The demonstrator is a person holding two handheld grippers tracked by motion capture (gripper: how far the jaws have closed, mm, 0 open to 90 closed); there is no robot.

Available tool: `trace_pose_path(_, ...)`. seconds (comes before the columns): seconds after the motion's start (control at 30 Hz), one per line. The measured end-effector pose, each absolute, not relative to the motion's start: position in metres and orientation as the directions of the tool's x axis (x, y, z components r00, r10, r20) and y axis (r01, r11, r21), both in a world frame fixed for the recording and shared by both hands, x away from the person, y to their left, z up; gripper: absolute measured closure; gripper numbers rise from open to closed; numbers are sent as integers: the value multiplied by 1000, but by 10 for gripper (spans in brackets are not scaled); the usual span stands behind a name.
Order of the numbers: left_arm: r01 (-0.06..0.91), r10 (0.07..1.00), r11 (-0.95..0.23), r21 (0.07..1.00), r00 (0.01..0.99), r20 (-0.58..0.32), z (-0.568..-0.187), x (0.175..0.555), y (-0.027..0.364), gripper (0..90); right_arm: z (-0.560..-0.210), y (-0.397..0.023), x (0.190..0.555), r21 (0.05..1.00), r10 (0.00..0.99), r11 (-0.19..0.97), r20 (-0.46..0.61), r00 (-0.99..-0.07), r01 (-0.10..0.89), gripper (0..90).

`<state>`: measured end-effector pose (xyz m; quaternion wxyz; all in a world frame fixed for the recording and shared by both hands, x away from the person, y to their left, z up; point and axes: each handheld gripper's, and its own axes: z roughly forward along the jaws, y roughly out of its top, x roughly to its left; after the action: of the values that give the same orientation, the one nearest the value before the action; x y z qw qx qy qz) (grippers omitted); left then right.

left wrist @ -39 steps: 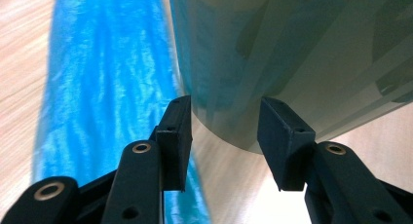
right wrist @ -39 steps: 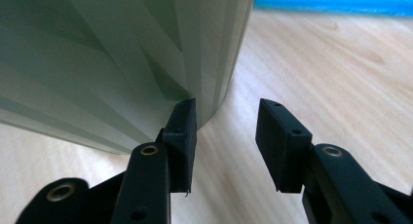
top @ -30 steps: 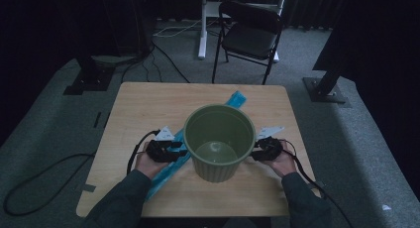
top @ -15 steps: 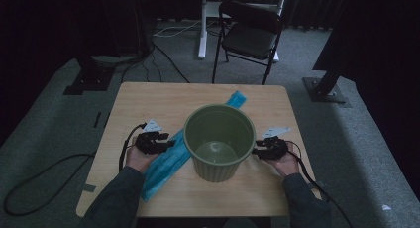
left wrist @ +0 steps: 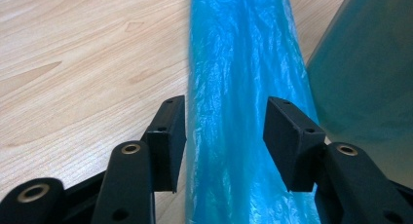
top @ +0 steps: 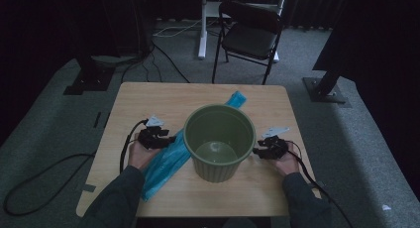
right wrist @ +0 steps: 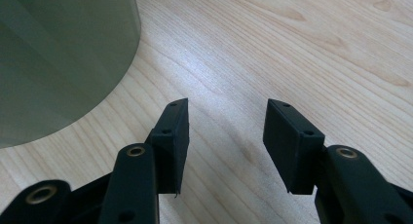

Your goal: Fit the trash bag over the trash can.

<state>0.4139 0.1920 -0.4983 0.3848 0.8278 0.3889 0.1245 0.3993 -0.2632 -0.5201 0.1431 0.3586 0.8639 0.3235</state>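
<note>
On the wooden table (top: 148,96), dead centre, stands a green bucket (top: 218,141), upright and empty. A folded blue plastic bag (top: 168,158) lies flat under or beside it, running from 1 o'clock past the bucket's rim down to 7 o'clock; can't tell if the bucket sits on it.

Left gripper (top: 166,139) is at 9 o'clock of the bucket, jaws spread, straddling the blue bag without pinching it. In the left gripper view the bag (left wrist: 243,112) runs straight up between the jaws, with the bucket wall (left wrist: 365,73) just beside at the right. Right gripper (top: 258,151) is at 3 o'clock of the bucket, jaws spread over bare wood, holding nothing; the bucket wall (right wrist: 58,58) is near its left jaw, apart.

Step in hand, as a judgement: grab the bag, likely to line the bucket. To do it well, drop the left jaws low so both pads get under the top fold, close on a single edge rather than the whole strip, and pull away from the bucket so the thin film doesn't snag.

Pose: both forearms come in from 6 o'clock, hands low on the table, grippers pointing inward at the bucket.
</note>
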Motion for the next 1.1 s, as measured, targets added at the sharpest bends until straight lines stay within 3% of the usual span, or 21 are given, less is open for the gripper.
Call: trace_pose_path(1.1,601,719,-433,673,680,-145,-522,444,169,453,-530,-257,401,623,704,573,-42,-709,532,511)
